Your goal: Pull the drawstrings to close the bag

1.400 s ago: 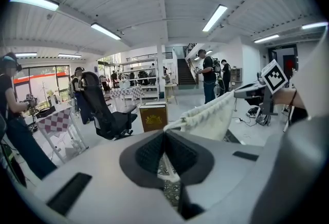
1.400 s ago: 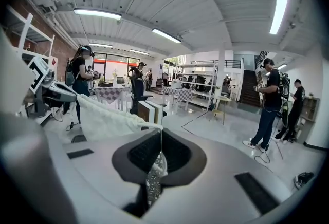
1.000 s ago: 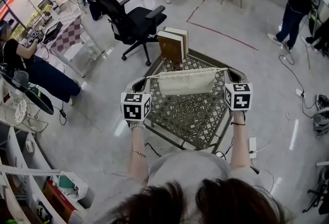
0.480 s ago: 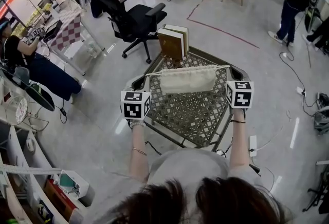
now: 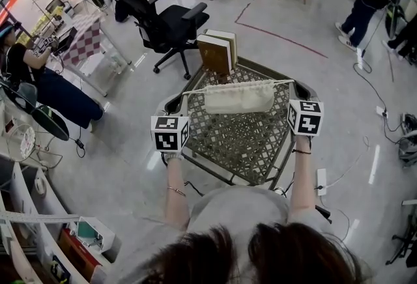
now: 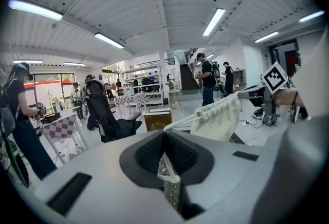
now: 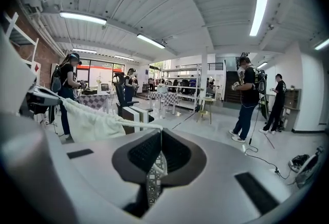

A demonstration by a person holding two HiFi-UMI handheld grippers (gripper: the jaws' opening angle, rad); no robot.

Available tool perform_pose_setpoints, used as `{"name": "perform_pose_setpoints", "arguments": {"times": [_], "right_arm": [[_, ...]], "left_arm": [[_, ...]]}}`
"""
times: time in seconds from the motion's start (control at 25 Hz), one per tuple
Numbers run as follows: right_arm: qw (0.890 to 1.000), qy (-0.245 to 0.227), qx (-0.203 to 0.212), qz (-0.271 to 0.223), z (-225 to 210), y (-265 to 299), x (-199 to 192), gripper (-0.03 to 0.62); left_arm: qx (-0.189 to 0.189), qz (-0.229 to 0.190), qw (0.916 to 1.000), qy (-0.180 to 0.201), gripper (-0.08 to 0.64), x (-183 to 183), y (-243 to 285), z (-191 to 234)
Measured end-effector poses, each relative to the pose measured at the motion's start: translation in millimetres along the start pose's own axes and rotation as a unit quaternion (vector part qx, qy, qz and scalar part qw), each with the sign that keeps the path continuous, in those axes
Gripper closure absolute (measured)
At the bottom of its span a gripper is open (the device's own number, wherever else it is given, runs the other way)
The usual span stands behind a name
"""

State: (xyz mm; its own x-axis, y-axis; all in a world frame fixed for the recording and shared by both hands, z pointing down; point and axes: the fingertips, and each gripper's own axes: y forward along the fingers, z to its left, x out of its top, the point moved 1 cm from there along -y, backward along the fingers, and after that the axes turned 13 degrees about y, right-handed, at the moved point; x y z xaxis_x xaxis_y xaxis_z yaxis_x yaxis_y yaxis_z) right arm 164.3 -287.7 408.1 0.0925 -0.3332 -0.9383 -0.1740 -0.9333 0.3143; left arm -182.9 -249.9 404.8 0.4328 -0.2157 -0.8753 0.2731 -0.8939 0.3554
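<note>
- The cloth drawstring bag (image 5: 238,98) hangs in the air above the far half of the lattice-top bench (image 5: 242,146), and it does not touch the bench as far as I can see.
- The left hand-held gripper (image 5: 183,101) is over the left edge of the bench. Its jaws are pressed together on the left drawstring (image 6: 177,122), which runs tight from the jaws to the bag.
- The right hand-held gripper (image 5: 295,88) is over the right edge of the bench. Its jaws are closed too, and they pinch the right drawstring (image 7: 138,126).
- Both cords look straight and tight, so the pulling step seems to be under way.
- The top hem of the bag shows small folds, so I judge the mouth is partly gathered. But the hem spreads wide across the middle of the bench, so the bag is probably not fully closed.
- What is left, I think: to draw the two grippers further apart, outward past the sides of the bench, until the hem bunches into a tight neck.
- Two books (image 5: 218,53) stand at the far edge of the bench, behind the bag.
</note>
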Motion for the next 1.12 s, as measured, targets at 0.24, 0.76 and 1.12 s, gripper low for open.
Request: {"name": "perform_pose_setpoints", "arguments": {"times": [0.24, 0.76, 1.12], "right_arm": [[1.000, 0.012, 0.000, -0.006, -1.9, 0.5, -1.8, 0.568], [0.998, 0.051, 0.018, -0.025, 1.0, 1.8, 0.2, 0.568], [0.997, 0.073, -0.005, -0.036, -7.4, -0.1, 3.4, 0.568]], "left_arm": [[0.003, -0.005, 1.0000, 0.000, 0.534, -0.9, 1.3, 1.6], [0.017, -0.010, 0.9998, -0.009, 0.534, -2.0, -0.2, 5.7], [0.034, -0.011, 0.9994, -0.002, 0.534, 1.5, -0.3, 5.3]]}}
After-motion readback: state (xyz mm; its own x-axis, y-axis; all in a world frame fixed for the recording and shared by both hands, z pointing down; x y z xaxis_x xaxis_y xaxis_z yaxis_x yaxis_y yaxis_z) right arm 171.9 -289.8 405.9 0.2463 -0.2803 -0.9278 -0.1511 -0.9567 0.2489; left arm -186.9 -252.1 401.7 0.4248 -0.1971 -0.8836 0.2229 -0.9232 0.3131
